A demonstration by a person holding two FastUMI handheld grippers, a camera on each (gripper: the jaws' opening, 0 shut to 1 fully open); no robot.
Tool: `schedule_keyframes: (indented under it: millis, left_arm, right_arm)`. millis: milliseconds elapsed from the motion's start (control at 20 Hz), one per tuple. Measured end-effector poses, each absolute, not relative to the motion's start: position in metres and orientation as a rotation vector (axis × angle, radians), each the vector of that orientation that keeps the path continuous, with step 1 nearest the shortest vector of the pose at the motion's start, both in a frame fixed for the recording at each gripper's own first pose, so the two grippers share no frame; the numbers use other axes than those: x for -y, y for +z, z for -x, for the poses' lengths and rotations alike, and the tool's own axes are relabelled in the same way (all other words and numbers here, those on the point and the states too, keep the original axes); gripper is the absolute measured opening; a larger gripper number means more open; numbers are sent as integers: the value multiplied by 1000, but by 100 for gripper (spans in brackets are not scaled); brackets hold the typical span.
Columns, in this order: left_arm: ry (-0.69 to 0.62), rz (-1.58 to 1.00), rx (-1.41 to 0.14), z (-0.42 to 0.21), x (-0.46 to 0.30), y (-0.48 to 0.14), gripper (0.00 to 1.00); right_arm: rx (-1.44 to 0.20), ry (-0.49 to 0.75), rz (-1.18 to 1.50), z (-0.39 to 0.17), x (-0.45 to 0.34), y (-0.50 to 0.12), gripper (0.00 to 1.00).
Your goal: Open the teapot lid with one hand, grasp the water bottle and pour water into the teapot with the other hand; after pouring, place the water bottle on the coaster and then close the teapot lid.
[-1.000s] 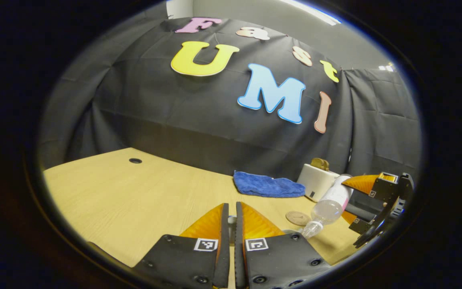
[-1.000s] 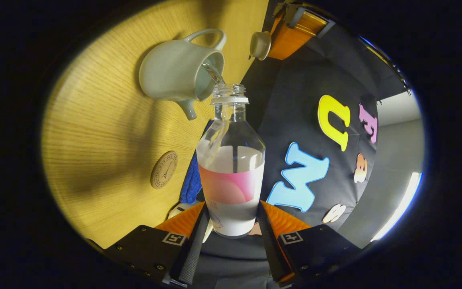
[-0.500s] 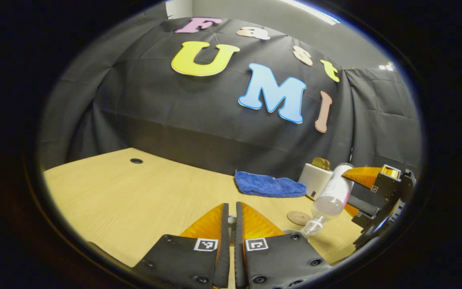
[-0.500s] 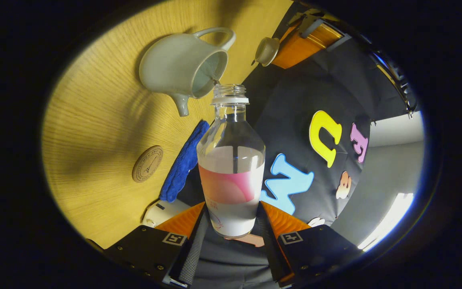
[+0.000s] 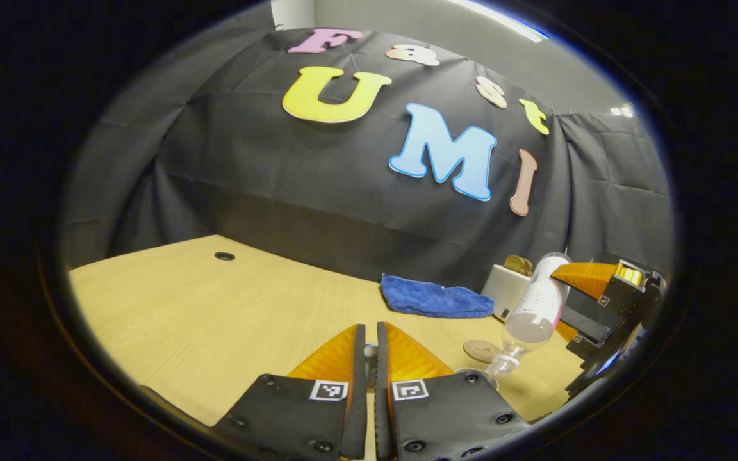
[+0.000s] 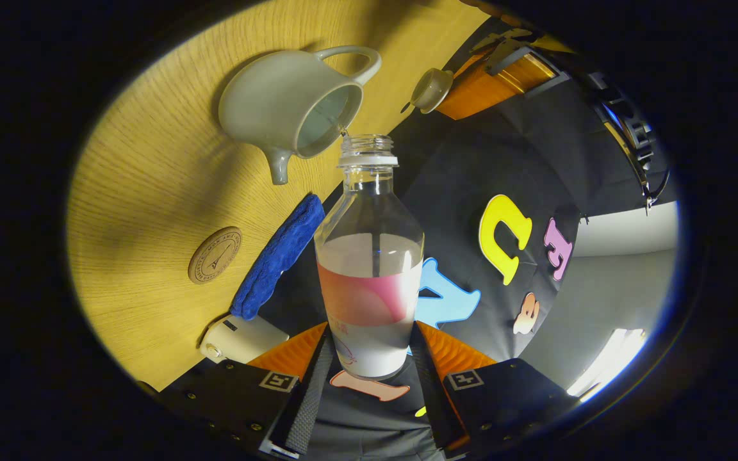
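Note:
My right gripper [image 6: 369, 333] is shut on the clear water bottle [image 6: 369, 256], low on its pink-labelled body. The bottle is tilted, its open mouth just beside the rim of the grey teapot [image 6: 286, 109], which stands lidless on the table. In the left gripper view the bottle [image 5: 535, 307] slants mouth-down beside the right gripper [image 5: 555, 307]. My left gripper [image 5: 369, 330] is shut on the teapot lid [image 6: 432, 86], held up in the air off to the side of the pot. The round wooden coaster [image 6: 215, 255] lies bare near the pot.
A folded blue cloth [image 5: 436, 298] and a white box [image 5: 503, 285] lie along the back wall behind the coaster [image 5: 481, 350]. The wooden table [image 5: 215, 320] stretches wide to the left, with a cable hole [image 5: 224, 256] near its far edge.
The stream of water from bottle to teapot has stopped. The right gripper has tipped the bottle back, raising its base, and the mouth has drawn off the pot's opening. The left gripper barely moved.

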State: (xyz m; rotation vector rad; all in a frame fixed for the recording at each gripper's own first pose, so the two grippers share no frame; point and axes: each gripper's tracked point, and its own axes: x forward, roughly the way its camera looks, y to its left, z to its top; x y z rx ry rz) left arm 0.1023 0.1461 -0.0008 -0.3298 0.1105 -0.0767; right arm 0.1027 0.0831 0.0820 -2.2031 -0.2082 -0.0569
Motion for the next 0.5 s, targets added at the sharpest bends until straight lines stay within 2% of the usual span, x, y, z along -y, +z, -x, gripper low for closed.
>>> schedule_keyframes:
  millis: [500]
  left_arm:
    - [-72, 343, -112, -103, -149, -2, 12]
  right_arm:
    - [195, -53, 2206, -107, -80, 82, 70]
